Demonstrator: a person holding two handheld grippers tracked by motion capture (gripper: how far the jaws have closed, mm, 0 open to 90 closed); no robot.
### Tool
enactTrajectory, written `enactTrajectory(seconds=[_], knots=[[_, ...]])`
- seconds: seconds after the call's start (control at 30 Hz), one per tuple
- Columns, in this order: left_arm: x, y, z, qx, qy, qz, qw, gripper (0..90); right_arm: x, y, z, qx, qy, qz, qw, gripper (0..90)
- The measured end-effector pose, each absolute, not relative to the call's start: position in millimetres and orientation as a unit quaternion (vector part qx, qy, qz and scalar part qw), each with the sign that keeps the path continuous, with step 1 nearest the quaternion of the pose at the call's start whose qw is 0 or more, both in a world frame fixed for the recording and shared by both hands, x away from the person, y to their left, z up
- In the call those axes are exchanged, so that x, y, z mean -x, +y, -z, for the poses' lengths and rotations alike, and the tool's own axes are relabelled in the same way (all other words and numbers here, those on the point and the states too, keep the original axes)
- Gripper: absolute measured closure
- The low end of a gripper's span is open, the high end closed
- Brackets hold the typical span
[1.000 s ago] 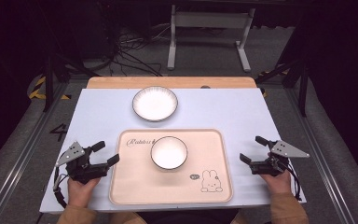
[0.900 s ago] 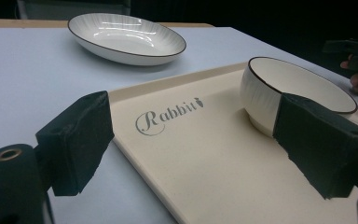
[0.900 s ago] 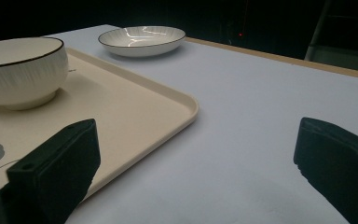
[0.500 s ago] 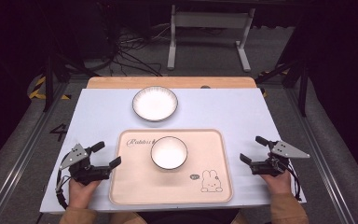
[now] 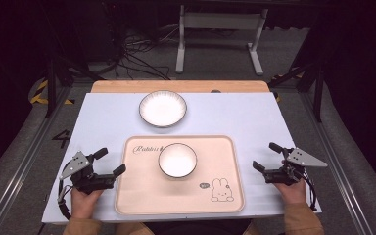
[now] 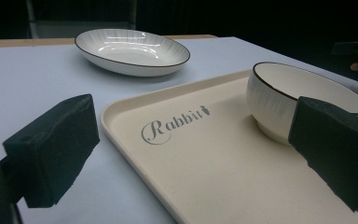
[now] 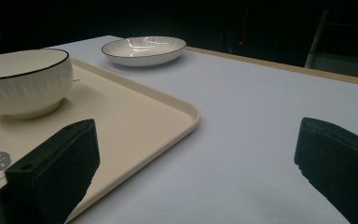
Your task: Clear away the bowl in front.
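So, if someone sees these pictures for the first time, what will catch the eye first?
Probably the white ceramic bowl with a dark rim, standing on the beige plastic tray with a rabbit drawing in the middle of the table. Beyond the tray lies a white ribbed plate. The left gripper and right gripper wait open at either side.

Table (image 5: 103, 122) with tray (image 5: 142, 196), plate (image 5: 162, 108)

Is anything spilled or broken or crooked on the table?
Nothing stands out. The bowl sits upright on the beige tray, empty and whole. The plate lies flat on the table behind the tray. The tray lies square to the table. Left claw and right claw are open, touching nothing.
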State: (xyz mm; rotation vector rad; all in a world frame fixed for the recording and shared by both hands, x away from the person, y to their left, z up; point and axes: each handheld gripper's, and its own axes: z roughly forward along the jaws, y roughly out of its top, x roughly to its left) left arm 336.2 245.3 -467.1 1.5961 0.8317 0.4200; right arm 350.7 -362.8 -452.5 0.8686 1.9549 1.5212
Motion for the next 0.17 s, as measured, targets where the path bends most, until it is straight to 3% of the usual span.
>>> enactTrajectory(seconds=[0.17], knots=[[-336.4, 244.6, 466.9, -0.694, 0.358, -0.180, 0.599, 2.7, -350.6, -362.8, 452.6, -0.320, 0.720, -0.561, 0.256, 0.6]])
